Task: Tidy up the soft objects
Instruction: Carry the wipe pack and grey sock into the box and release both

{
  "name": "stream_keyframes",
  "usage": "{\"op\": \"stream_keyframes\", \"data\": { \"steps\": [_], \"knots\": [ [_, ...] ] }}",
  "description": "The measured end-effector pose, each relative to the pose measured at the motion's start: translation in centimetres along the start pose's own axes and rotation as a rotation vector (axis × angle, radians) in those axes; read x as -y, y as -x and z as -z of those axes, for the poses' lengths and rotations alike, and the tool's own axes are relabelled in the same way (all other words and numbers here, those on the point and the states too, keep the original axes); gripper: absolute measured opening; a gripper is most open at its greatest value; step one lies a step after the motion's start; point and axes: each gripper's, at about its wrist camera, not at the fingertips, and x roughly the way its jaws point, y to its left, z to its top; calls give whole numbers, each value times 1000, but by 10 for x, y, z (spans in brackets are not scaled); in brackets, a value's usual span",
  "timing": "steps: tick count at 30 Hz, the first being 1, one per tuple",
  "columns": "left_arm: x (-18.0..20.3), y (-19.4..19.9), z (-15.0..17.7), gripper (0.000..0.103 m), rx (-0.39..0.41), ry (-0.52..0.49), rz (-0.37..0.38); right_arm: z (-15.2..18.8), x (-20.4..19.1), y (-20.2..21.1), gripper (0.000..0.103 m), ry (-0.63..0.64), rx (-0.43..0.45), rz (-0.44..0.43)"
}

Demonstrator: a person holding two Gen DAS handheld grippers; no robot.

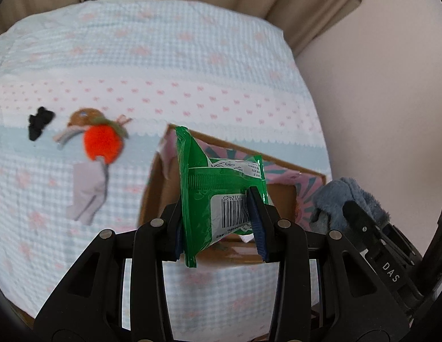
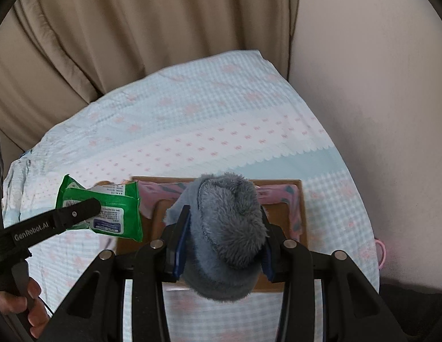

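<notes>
Both grippers are loaded and poised over the container, so the step in hand appears to be delivery of two soft items into the box, with release as the next move. In the lower centre of the left wrist view, the left gripper (image 1: 221, 222) is clamped on a green wipes packet (image 1: 218, 188), its blue-padded fingers (image 1: 256, 222) pressing the packet's lower half from either side with only the packet's thickness between them; the packet stands on edge, barcode facing the camera. In the lower centre of the right wrist view, the right gripper (image 2: 223, 242) is closed around a grey plush cloth (image 2: 229, 228), bunched into a rounded wad that fills the gap and bulges above and below the fingers. Just beyond both loads lies the cardboard box (image 2: 302, 213), open-topped, with a pink patterned lining (image 2: 278, 193) along its far wall; the cloth hangs over its middle and the packet over its left edge, at centre left of that view. The next move calls, by judgement, for lowering each item inside the walls before the fingers part, since the light packet could tip outside the rim and the wad may spring open. Farther off, at middle left of the left wrist view, an orange pompom toy (image 1: 102, 142) and a black scrap (image 1: 40, 125) lie apart on the checked bedspread (image 1: 192, 57), not yet collected. A beige curtain (image 2: 135, 28) closes the upper frame.
</notes>
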Motion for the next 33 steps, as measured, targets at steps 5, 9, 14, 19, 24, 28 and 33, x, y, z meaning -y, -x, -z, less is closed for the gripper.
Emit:
{"op": "stream_keyframes", "data": {
  "steps": [5, 9, 14, 19, 24, 28, 33],
  "knots": [
    [19, -45, 2, 34, -60, -34, -34, 3, 29, -30, 38, -6, -44, 3],
    [32, -75, 10, 34, -111, -87, -65, 7, 48, -52, 38, -19, -86, 3],
    [41, -94, 20, 34, -150, -147, -95, 13, 63, -69, 38, -52, -139, -19],
    [42, -93, 21, 34, -155, -179, -111, 11, 62, -70, 38, -58, -152, -25],
    [52, -87, 18, 92, -131, -266, -143, 5, 59, -72, 46, -84, -149, -23],
    [62, -83, 16, 103, -109, -337, -161, 1, 62, -70, 94, -135, -112, -49],
    [54, -78, 15, 103, -131, -321, -150, -1, 61, -66, 103, -141, -105, -51]
  ]
}}
